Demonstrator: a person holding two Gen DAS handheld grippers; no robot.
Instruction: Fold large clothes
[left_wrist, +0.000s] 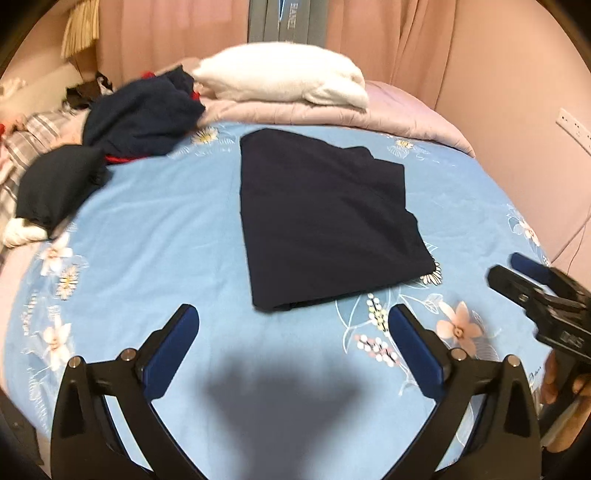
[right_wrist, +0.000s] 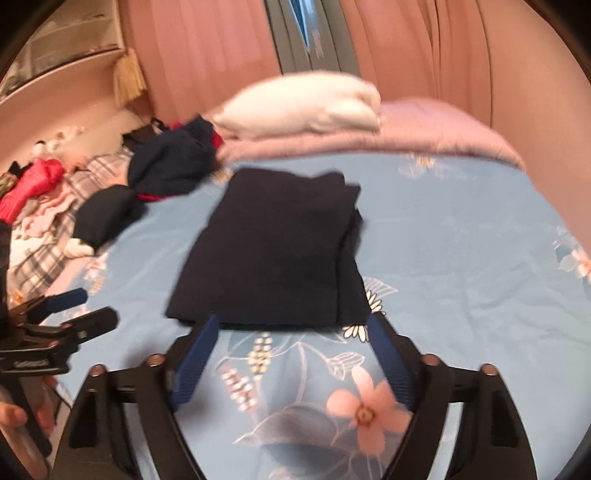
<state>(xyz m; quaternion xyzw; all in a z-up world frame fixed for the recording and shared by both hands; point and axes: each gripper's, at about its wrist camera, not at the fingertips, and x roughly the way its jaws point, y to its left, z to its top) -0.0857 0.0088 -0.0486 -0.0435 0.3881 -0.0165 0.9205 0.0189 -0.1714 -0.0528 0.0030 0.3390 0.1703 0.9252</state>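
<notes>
Blue-padded fingers of the left gripper (left_wrist: 293, 319) stand wide apart over the near edge of the bed (left_wrist: 147, 240), holding nothing, with a soft shadow on the sheet between them. Right gripper (right_wrist: 291, 325), likewise spread apart and empty, hovers with its fingertips (right_wrist: 376, 325) just at the near hem of the folded garment; in the left wrist view it enters from the right edge of the bed, held in a hand (left_wrist: 565, 384). Floral blue sheet (right_wrist: 461, 258) covers the bed, printed with pink and white flowers near the grippers. Folded dark navy garment (left_wrist: 325, 221) lies flat at the middle of the bed as a rough rectangle, layered edges showing along its right side and far right corner. Toward the left edge of the bed, a small dark bundle (left_wrist: 59, 181) rests beside a white item (left_wrist: 22, 232); farther back lies a crumpled navy heap with red trim (left_wrist: 144, 118). Plaid fabric (right_wrist: 48, 254) and a red garment (right_wrist: 29, 188) lie along the left edge. At the far edge, a pink quilt (left_wrist: 388, 118) is folded, with a white folded blanket (left_wrist: 288, 77) on top. Pink curtains (right_wrist: 424, 48) hang behind the bed
</notes>
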